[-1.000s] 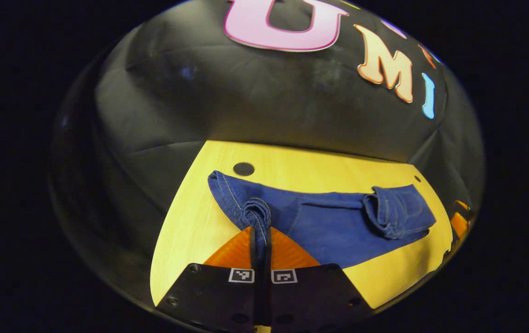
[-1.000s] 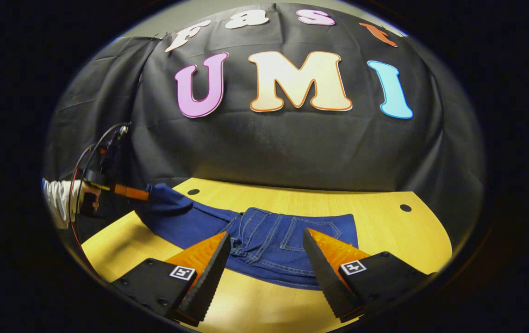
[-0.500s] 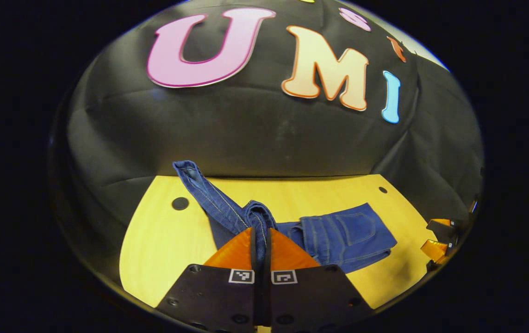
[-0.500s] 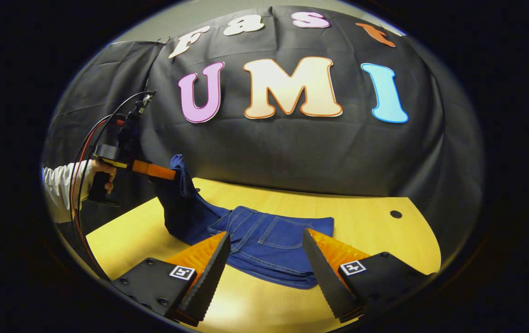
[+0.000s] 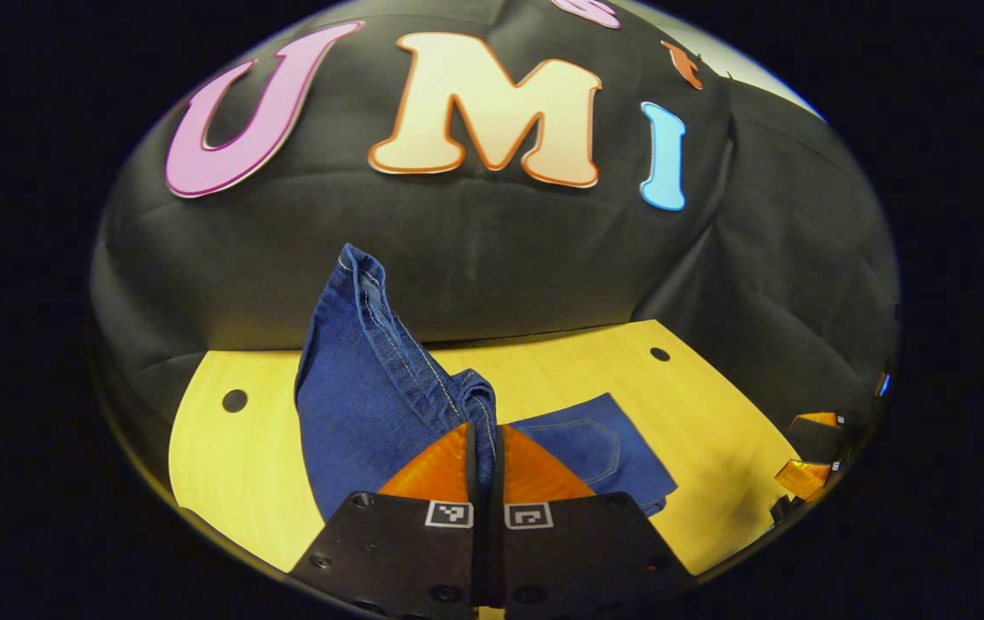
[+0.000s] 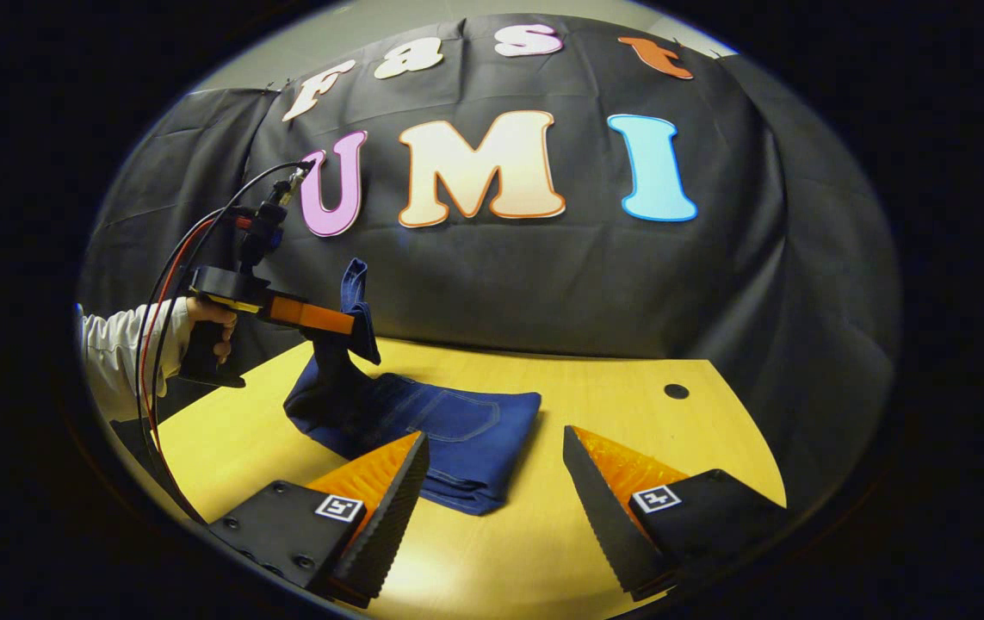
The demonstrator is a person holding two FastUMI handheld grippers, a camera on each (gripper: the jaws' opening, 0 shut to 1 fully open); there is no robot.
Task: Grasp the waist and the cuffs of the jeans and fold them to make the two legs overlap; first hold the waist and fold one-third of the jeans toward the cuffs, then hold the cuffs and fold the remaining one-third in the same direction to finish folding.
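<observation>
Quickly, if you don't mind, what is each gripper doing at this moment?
Left gripper: shut on the jeans, cuff end lifted off the table.
Right gripper: open, holding nothing, beside the folded part.

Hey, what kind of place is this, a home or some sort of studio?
Likely a staged recording booth, not a home: black cloth wall behind a bare wooden table, with only jeans on it and a handheld, cabled left gripper lifting them.

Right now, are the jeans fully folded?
No. The left gripper holds the cuffs raised above the folded jeans; final fold unfinished.
</observation>
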